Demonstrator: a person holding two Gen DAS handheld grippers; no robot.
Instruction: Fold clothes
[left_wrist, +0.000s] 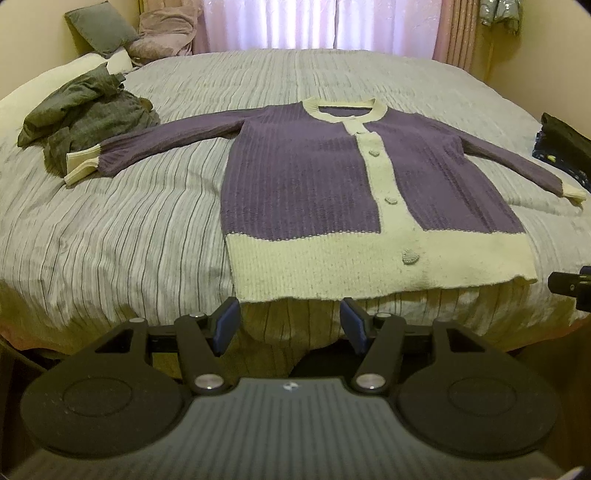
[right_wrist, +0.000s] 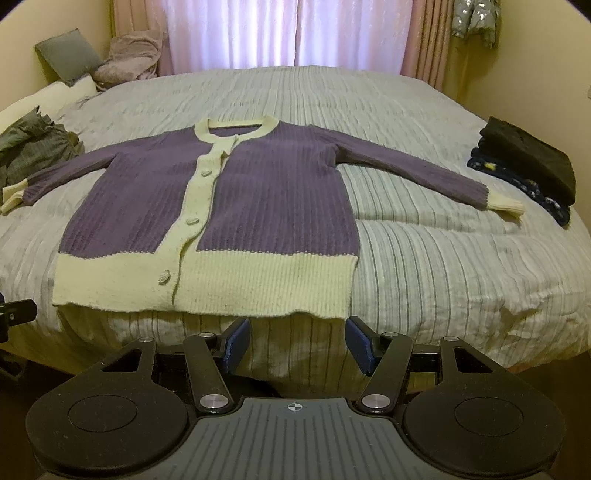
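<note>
At the bed's near edge, the left gripper (left_wrist: 290, 325) and right gripper (right_wrist: 297, 343) hover with fingers spread, pinching nothing. Just beyond, a purple-and-cream cardigan (left_wrist: 325, 184) lies flat on the striped bed (left_wrist: 147, 221), sleeves outstretched. Grey clothes (left_wrist: 85, 118) sit near the left edge.

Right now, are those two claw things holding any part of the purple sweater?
No. The left gripper and right gripper are both open and empty, just short of the sweater's cream hem.
</note>
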